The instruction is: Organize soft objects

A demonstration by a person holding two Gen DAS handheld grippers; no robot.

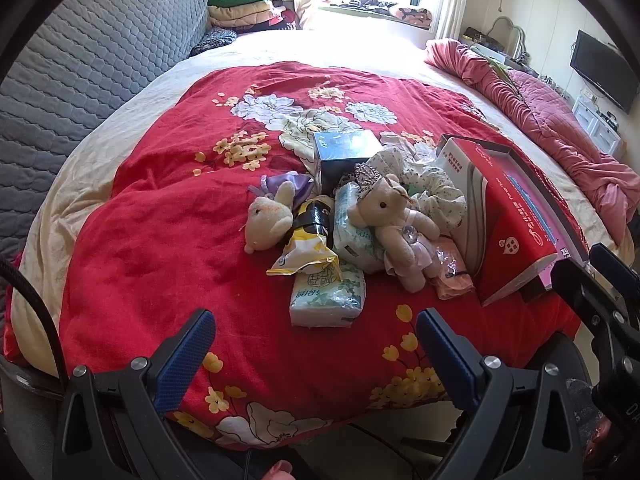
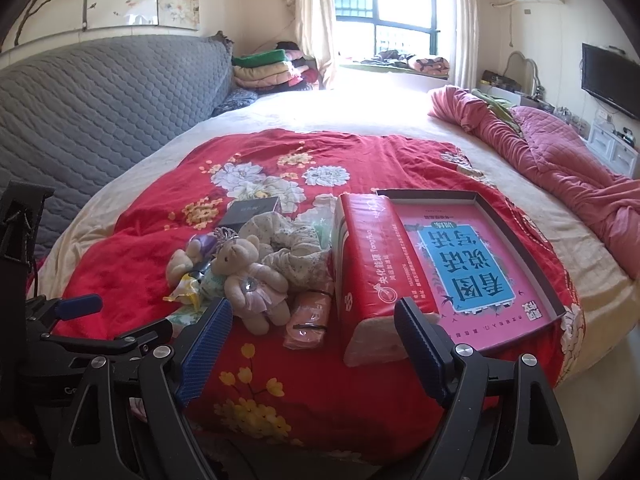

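Your left claw [image 1: 314, 356] is released, its blue pads spread wide and holding nothing, poised over the near edge of the red floral blanket [image 1: 160, 240] that covers the bed. Your right claw [image 2: 314, 344] is likewise released and empty, with its right pad just in front of the near end of the red tissue pack [image 2: 368, 264]; whether it touches the pack you cannot tell. The soft objects sit in one heap at the middle of the blanket. The teddy bear in a pale dress [image 1: 394, 228] lies on its back with a small tiara above its head, resting against a green-printed tissue packet [image 1: 352, 220]. To its left lies the cream plush rabbit [image 1: 268, 220] with a purple bow behind it. A yellow snack bag [image 1: 306, 252] lies between rabbit and bear, its lower end overlapping a second tissue packet [image 1: 326, 300], the item nearest your left claw. Behind the bear sit a crumpled floral cloth [image 1: 432, 184] and a dark box [image 1: 346, 152]. A pink pouch [image 1: 452, 272] lies beside the bear's feet, touching the red pack. The red pack leans against an open box lid [image 2: 556, 280] holding a pink printed sheet. A pink quilt [image 1: 560, 128] is bunched along the bed's far right side.
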